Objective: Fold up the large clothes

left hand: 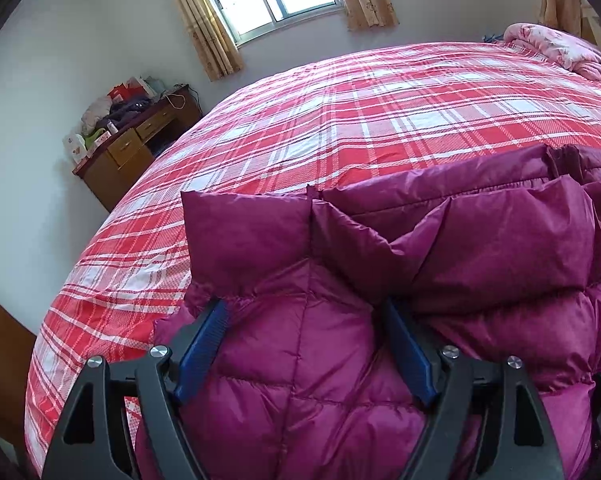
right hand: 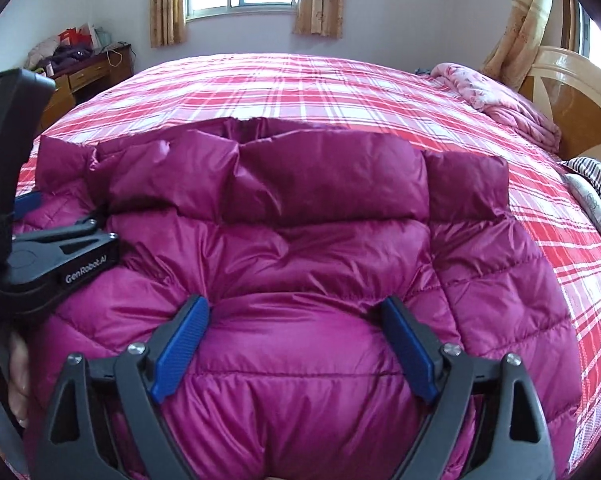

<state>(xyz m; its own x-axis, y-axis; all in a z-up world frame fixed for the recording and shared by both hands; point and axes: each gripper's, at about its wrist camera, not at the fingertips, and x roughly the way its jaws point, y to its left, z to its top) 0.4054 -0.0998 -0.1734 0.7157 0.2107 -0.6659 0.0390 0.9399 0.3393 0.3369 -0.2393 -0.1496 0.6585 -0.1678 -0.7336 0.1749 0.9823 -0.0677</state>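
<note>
a: where do we have the magenta down jacket (right hand: 320, 240)?

b: spread on the red plaid bedcover (right hand: 300, 80), folded over itself, near our edge of the bed.

a: and our left gripper (left hand: 304, 312)?

b: its jaws stand wide apart, a puffy fold bulging up between the blue pads (left hand: 204, 352).

a: the right gripper (right hand: 296, 312)?

b: the same, jaws apart, pressed down into the quilting, padding swelling between them. we can't tell if the pads pinch it.

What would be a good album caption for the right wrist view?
Right gripper spread wide over a magenta puffer jacket on a red plaid bedspread, left gripper alongside.
</note>
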